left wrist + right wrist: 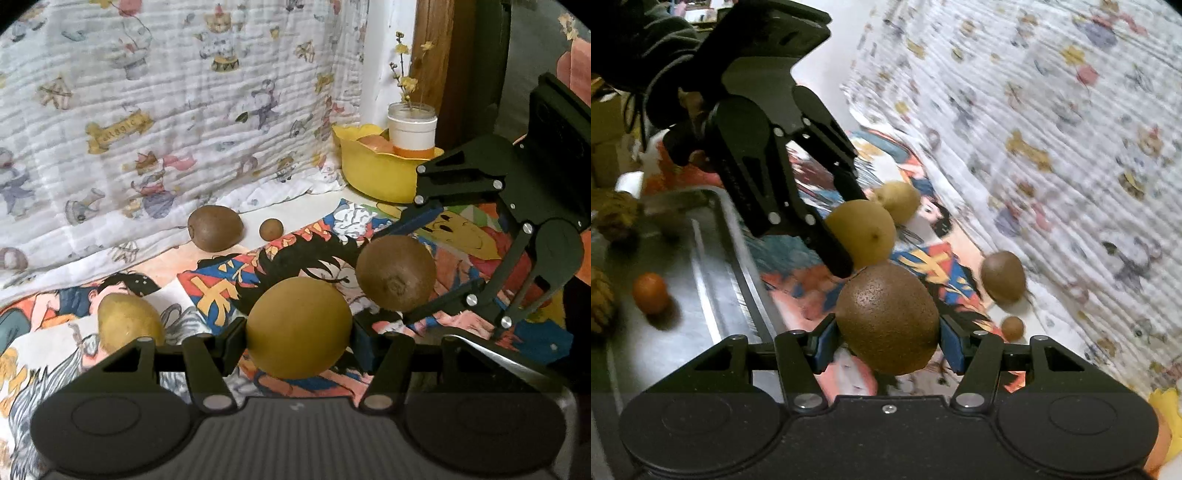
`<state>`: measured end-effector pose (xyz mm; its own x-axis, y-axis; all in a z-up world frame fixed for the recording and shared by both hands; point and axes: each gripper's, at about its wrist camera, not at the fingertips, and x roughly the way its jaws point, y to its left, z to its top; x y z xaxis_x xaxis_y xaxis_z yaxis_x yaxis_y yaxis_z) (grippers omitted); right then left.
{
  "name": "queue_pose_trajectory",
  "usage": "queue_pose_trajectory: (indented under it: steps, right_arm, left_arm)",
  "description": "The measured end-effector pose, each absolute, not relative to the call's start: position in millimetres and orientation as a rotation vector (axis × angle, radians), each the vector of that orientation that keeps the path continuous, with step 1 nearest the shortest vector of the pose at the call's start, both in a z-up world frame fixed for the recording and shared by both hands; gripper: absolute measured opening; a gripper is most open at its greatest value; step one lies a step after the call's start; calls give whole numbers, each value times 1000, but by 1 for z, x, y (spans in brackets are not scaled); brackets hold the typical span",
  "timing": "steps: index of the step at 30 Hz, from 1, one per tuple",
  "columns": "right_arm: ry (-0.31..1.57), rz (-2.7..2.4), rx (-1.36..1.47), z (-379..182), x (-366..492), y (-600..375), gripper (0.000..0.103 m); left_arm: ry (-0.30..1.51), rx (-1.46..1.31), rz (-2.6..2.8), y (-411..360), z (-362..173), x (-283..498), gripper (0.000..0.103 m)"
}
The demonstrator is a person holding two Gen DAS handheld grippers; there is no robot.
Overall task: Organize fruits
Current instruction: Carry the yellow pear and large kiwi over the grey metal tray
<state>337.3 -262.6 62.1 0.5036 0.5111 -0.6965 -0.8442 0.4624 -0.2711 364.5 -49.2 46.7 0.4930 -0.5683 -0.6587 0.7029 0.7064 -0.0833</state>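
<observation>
Left tongs (297, 341) are closed on a yellow-green kiwi (298, 326); right tongs (886, 345) are closed on a brown kiwi (886, 317). Both fruits hang just beside the metal tray (713, 258), over the printed cloth (923, 262). The tray holds an orange (650, 293) and what may be knobbly brown fruits (600, 302), blurred. Beyond the tray, a yellow bowl (373, 171) holds a white jar (412, 129).
</observation>
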Motion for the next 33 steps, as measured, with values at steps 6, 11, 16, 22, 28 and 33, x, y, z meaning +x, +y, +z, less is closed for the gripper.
queue_pose_trajectory:
  steps: [6, 11, 16, 22, 28, 33]
  right_arm:
    - [579, 956, -647, 64, 306, -249, 59]
    - [608, 1009, -648, 57, 282, -239, 59]
    - [645, 1039, -650, 48, 264, -230, 59]
    - [680, 1055, -653, 40, 253, -223, 59]
    - [724, 1043, -664, 34, 249, -219, 59]
    - [749, 1024, -670, 32, 248, -219, 59]
  left_arm:
    - [719, 204, -763, -31, 56, 335, 64]
    - [740, 207, -755, -16, 54, 307, 64]
    - [768, 198, -746, -3, 48, 283, 64]
    - [804, 209, -731, 8, 44, 263, 64]
    - [847, 255, -716, 9, 40, 255, 64]
    - [882, 295, -709, 5, 38, 255, 64]
